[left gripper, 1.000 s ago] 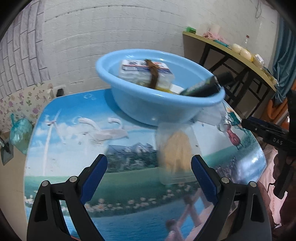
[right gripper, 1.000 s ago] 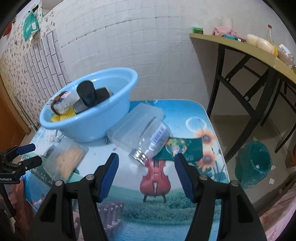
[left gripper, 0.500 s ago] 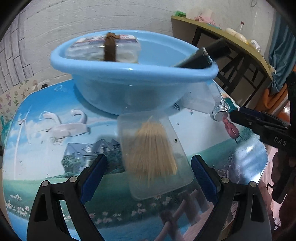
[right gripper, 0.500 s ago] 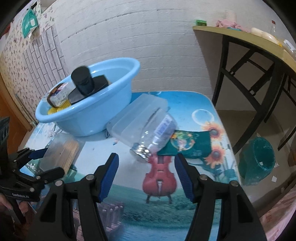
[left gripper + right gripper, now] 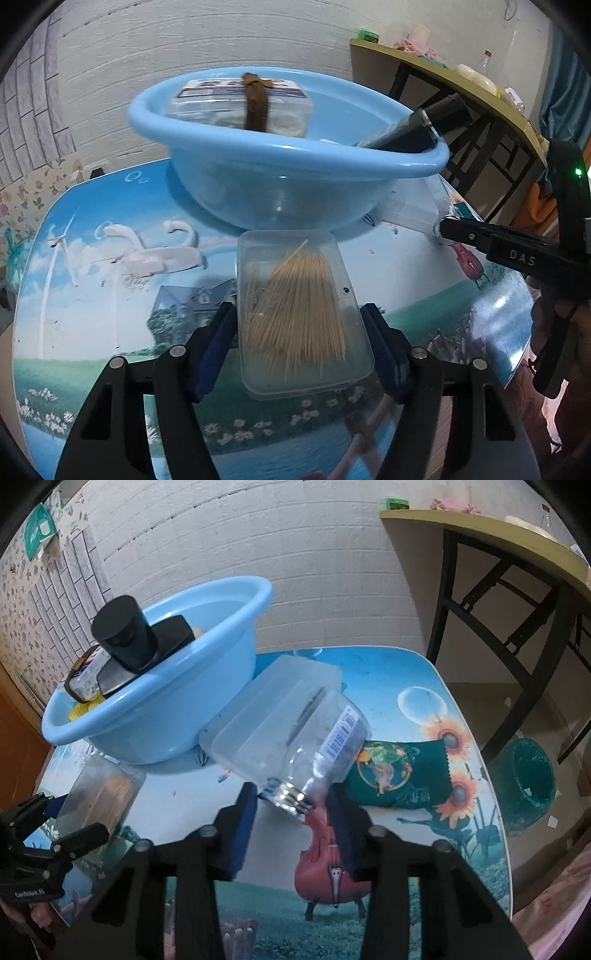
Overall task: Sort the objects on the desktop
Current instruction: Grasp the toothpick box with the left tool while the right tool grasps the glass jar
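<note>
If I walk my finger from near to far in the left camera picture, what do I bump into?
Left gripper → clear box of toothpicks → blue basin → clear pack with a brown band inside the basin → white brick wall.

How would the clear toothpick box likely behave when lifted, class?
Probably light: the clear toothpick box holds only thin wooden sticks. Its smooth plastic walls may flex or slip between the left hand-held gripper pads. The loose sticks would likely slide if it tilts.
</note>
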### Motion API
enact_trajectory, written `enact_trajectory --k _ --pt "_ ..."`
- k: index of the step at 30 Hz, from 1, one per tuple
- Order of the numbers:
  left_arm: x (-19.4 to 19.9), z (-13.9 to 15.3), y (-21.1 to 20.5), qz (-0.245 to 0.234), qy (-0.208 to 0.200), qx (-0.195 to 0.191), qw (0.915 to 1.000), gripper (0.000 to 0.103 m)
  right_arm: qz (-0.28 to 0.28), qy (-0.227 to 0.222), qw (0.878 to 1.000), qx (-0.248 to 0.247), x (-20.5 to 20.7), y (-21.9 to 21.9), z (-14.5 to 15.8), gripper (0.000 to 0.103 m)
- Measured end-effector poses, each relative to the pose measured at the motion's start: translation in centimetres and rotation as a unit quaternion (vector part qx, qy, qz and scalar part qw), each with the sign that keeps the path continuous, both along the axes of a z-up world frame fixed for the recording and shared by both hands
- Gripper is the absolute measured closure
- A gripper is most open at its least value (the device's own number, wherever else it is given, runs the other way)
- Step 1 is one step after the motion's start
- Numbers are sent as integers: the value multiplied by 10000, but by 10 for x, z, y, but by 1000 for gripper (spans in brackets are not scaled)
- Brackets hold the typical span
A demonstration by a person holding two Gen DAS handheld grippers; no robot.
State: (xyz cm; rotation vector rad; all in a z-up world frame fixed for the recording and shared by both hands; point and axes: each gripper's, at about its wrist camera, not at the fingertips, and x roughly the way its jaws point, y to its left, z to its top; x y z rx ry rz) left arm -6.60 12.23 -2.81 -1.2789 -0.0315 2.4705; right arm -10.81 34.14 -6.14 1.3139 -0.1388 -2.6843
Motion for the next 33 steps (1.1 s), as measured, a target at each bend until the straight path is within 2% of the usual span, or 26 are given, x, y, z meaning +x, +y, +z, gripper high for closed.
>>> enact_trajectory --k 12,24,29,33 --pt "28 0 -30 263 44 52 9996 36 654 38 9978 -48 42 -9 9 71" --pt "52 1 -51 401 74 -2 9992 36 1486 -106 9888 35 89 -34 10 72" --pt "54 -1 -55 447 67 -58 9990 36 1334 -127 9908 197 95 -24 11 72" --pt "54 -2 -54 445 124 -132 9988 36 997 -195 9944 297 92 -10 9 71"
